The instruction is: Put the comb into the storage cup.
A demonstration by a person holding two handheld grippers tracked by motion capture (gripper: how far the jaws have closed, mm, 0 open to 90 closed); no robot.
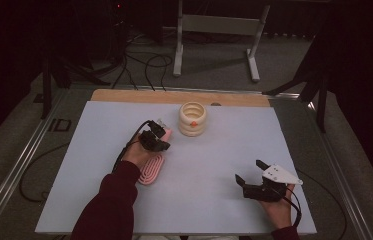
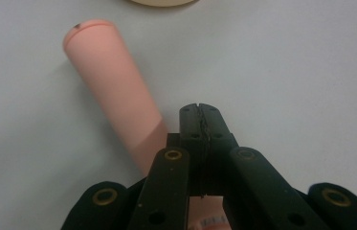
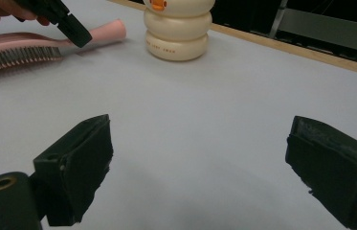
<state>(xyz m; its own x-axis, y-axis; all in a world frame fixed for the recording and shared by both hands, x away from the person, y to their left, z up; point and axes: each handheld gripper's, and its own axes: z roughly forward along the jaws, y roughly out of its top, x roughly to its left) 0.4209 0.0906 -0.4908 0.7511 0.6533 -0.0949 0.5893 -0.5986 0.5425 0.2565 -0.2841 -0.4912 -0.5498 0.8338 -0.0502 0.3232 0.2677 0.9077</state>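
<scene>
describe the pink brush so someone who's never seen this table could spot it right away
On the white mat, look left of centre, just in front of the cream ringed cup. The brush lies flat there under the left gripper, handle towards the cup. It is the one pink thing, with rows of bristles.

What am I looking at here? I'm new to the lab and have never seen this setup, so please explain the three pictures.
A person sits at a table covered by a white sheet and holds a pair of black tongs in each hand. One picture looks down from above; the other two come from small cameras riding on each pair of tongs. The left tongs are shut with nothing between them, their tips beside the handle of a pink hairbrush that lies flat on the sheet. The right tongs are wide open over the bare sheet, holding nothing. Beyond the brush stands a cream, ringed holder with a small orange mark on its front.
</scene>
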